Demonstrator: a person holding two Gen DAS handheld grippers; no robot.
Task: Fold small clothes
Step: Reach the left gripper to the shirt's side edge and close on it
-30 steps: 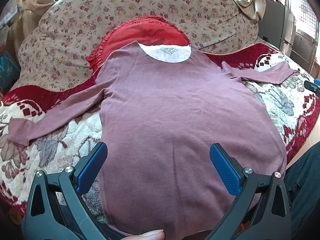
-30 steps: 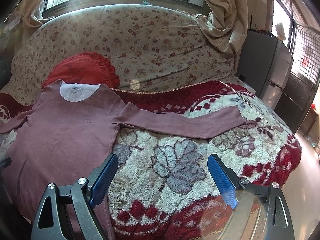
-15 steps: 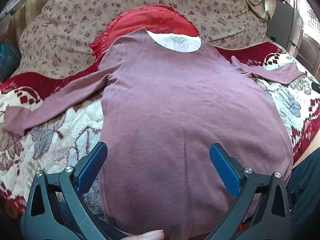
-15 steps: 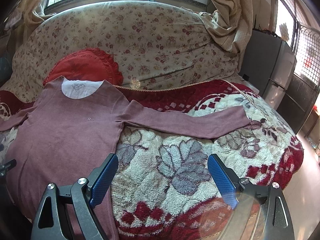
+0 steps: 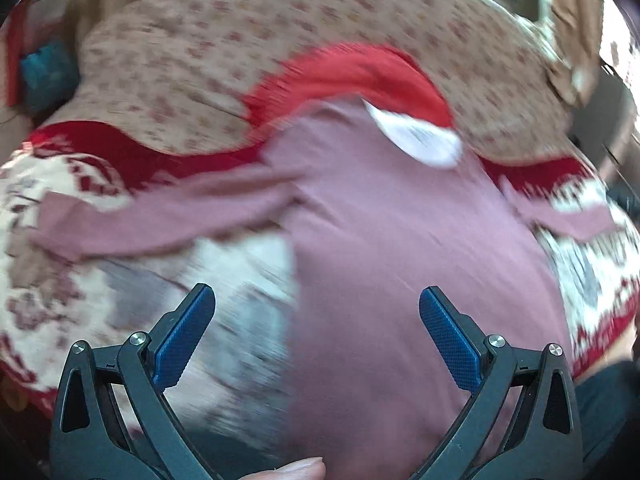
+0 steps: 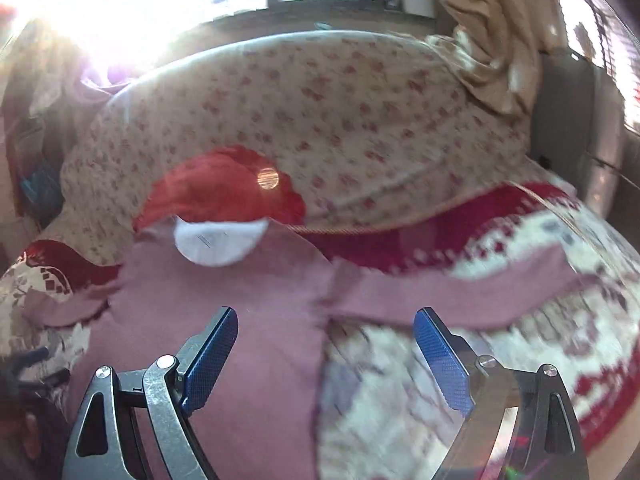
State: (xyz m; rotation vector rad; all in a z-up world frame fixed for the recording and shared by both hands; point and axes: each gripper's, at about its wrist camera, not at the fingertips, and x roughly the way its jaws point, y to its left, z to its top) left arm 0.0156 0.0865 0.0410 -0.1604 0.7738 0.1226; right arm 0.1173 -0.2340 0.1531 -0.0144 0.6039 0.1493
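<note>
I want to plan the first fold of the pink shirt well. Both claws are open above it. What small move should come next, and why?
Probably bring the right claw down onto the right sleeve and close on it. The pink shirt lies flat with both sleeves spread out, nothing is folded yet, and that sleeve lies just ahead of the open claw. The left claw is also open, holding nothing.

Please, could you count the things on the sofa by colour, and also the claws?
Mauve: 1, the long-sleeved shirt, spread flat
Red: 1, the frilled cushion behind its collar
Red and cream: 1, the flowered blanket under the shirt
Blue-padded claws: 2, left claw and right claw, both open and empty
Total: 5
</note>
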